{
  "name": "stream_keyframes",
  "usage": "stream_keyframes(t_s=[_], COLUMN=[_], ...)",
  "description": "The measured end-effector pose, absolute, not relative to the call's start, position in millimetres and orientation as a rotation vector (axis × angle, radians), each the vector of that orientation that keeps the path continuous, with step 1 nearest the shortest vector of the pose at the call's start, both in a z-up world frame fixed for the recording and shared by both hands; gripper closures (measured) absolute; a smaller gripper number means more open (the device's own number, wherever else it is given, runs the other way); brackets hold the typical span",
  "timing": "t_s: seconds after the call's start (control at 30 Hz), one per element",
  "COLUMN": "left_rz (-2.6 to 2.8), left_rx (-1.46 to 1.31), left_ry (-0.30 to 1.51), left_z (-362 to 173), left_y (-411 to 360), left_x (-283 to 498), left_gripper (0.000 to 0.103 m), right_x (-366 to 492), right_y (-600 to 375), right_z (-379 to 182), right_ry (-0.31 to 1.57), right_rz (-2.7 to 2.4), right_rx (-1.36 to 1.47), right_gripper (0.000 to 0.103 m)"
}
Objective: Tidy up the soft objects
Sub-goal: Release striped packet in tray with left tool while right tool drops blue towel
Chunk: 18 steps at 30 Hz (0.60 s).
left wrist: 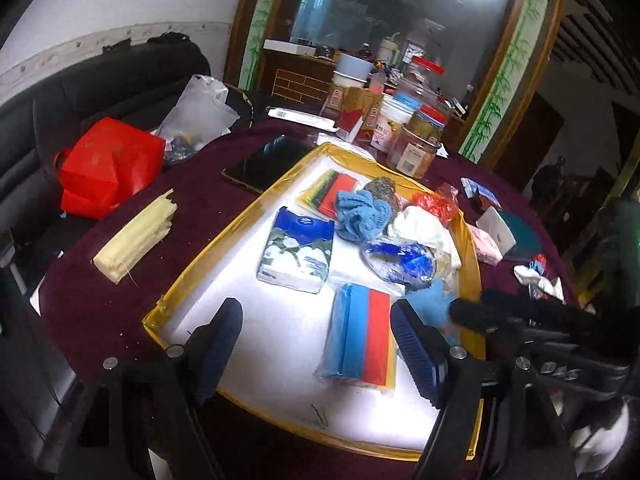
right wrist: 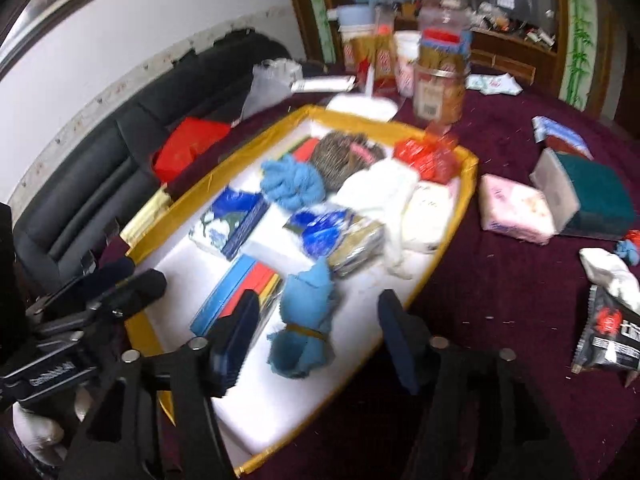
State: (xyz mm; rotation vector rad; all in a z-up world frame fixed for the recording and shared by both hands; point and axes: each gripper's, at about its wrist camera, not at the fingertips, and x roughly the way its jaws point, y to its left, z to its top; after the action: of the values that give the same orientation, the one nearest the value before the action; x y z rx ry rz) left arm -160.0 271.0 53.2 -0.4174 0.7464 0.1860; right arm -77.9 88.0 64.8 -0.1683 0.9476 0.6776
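Blue cloth (right wrist: 306,322) lies in tray (right wrist: 468,184) near front edge, banded at middle. Likely light, limp, easily crushed; grip at band. Right gripper (right wrist: 316,334) spread, empty, hovering around cloth. Left gripper (left wrist: 316,344) spread, empty. Tray floor white, smooth. Maroon tablecloth (right wrist: 500,280), cluttered room.

The tissue pack (left wrist: 296,250) lies in the tray (left wrist: 188,276) left of the cloth pile (left wrist: 362,214), with the jars (left wrist: 416,146) behind the tray.
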Motion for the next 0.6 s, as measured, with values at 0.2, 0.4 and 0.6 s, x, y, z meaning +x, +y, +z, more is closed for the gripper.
stream_keyframes(t_s=[0.2,0.4,0.6], left_rz=[0.205,0.272,0.303], left_rx=[-0.327,-0.207,-0.147], left_ry=[0.731,0.703,0.697], left_z=[63,74,80], left_y=[249,226,209], left_x=[-163,-169,-171], left_gripper=[0.023,0.011,0.01], right_x=[-90,-102,-110], right_y=[53,20,-4], right_z=[78,76,70], right_ry=[0.884,0.853,0.855], right_rz=[0.637,0.588,0.558], right_rx=[-0.14,-0.106,-0.085], right_gripper=[0.039,0.031,0.031])
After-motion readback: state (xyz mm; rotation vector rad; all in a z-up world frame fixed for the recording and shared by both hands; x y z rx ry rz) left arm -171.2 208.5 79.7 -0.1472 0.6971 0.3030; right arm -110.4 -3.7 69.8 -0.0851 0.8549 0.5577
